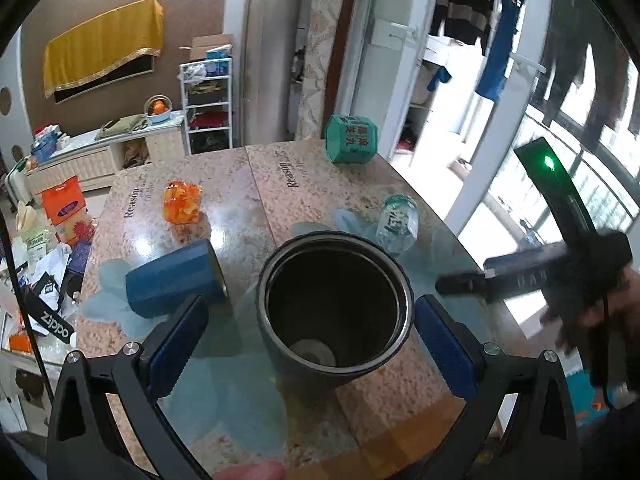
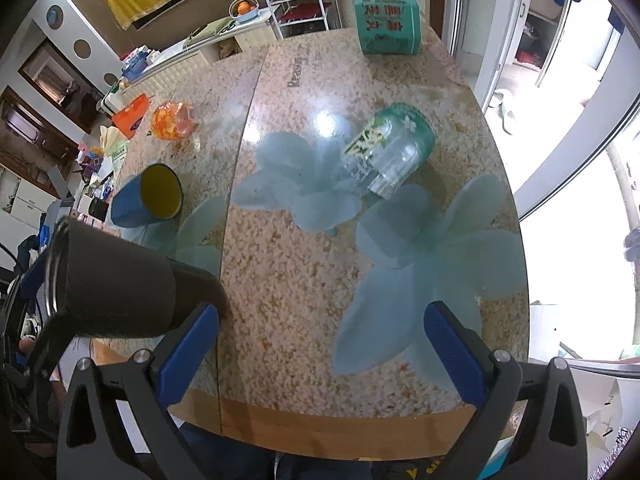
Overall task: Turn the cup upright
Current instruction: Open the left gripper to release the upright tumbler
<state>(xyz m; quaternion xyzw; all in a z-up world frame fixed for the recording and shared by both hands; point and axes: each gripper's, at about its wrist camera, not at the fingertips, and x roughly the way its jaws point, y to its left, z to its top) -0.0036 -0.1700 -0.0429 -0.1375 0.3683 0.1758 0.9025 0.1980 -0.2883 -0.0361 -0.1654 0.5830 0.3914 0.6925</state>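
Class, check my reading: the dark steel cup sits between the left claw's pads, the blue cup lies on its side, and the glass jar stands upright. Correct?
One error: the glass jar lies on its side, as the right wrist view shows. The dark steel cup does sit between the left claw pads, and the blue cup lies on its side.

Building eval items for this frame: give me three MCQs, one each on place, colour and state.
1. Where is the green box?
A. far edge of the table
B. near edge
C. inside a cup

2. What colour is the inside of the blue cup?
A. white
B. yellow
C. red

3. What state is the right gripper in?
A. shut on a jar
B. shut, empty
C. open, empty

Key: A, the box sits at the rim farthest from both cameras; B, its open mouth shows yellow; C, the fingers are spread with only tabletop between them.
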